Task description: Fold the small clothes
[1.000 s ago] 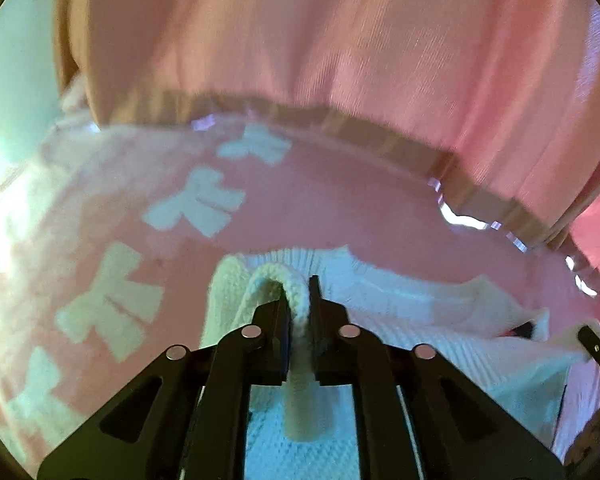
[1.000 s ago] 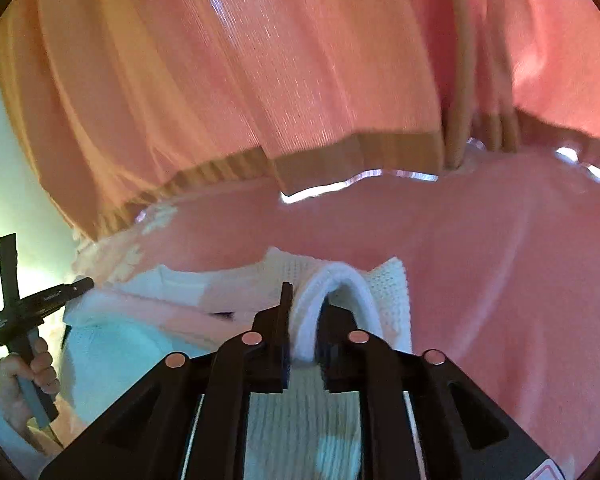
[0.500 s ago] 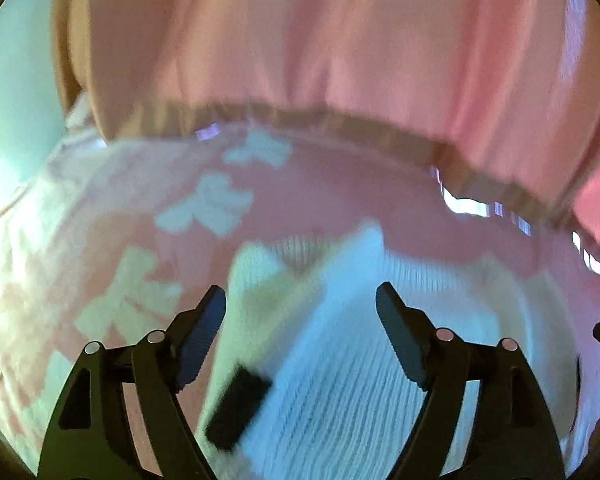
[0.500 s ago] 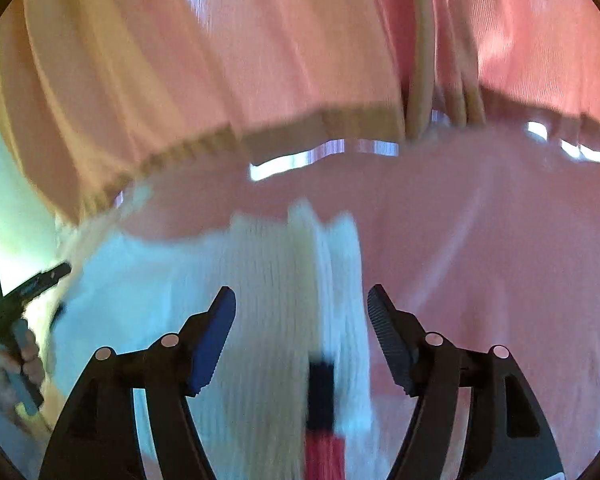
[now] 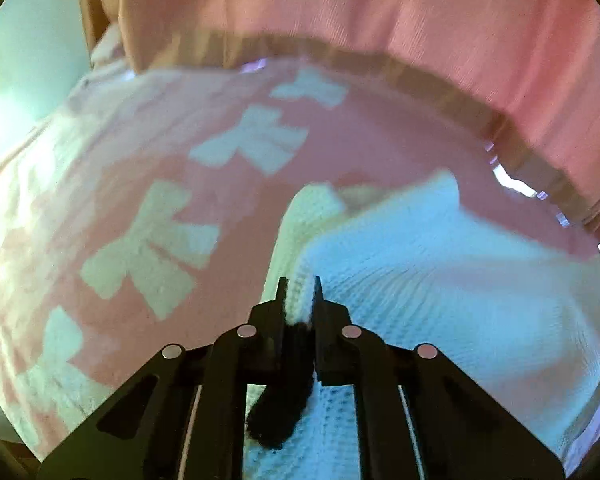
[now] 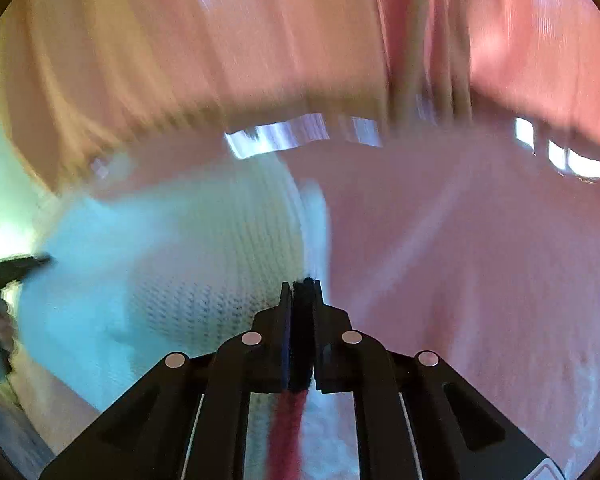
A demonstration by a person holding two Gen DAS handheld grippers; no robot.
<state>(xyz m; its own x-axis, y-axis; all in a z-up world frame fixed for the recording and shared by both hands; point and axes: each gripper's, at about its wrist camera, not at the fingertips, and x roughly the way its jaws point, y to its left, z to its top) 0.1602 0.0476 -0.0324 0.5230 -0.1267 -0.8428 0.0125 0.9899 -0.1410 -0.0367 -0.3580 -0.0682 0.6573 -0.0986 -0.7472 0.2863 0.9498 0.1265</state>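
While the white knit (image 5: 440, 272) lies on the pink blanket (image 5: 148, 148), the left gripper (image 5: 299, 280) is closed on its edge, with a dark strip between the fingers. From this gripper the knit spreads toward 1 to 3 o'clock. The right gripper (image 6: 302, 284) is closed on a dark and red band; here the knit (image 6: 172, 260) lies toward 10 o'clock.

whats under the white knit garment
The white knit garment lies on a pink blanket with pale bow shapes, which shows around it on both sides. Whatever sits directly beneath the garment's middle is covered. Both grippers, left and right, pinch its near edge.
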